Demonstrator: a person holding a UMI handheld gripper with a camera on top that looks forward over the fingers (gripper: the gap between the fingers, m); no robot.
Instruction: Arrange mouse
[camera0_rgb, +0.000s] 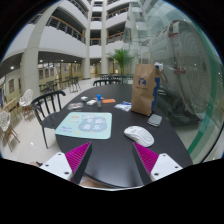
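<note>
A white computer mouse (139, 135) lies on a round black table (105, 150), just ahead of my right finger. A light blue mouse pad (84, 124) lies flat on the table ahead of my left finger, to the left of the mouse. My gripper (112, 160) hovers over the near part of the table. Its two fingers with magenta pads (146, 157) stand wide apart with nothing between them.
A brown paper bag (143, 90) stands upright beyond the mouse. Small items lie further back: a dark card (75, 105), a small orange thing (108, 100), a blue packet (123, 106) and a grey device (155, 120). Chairs (45, 105) stand at the table's left.
</note>
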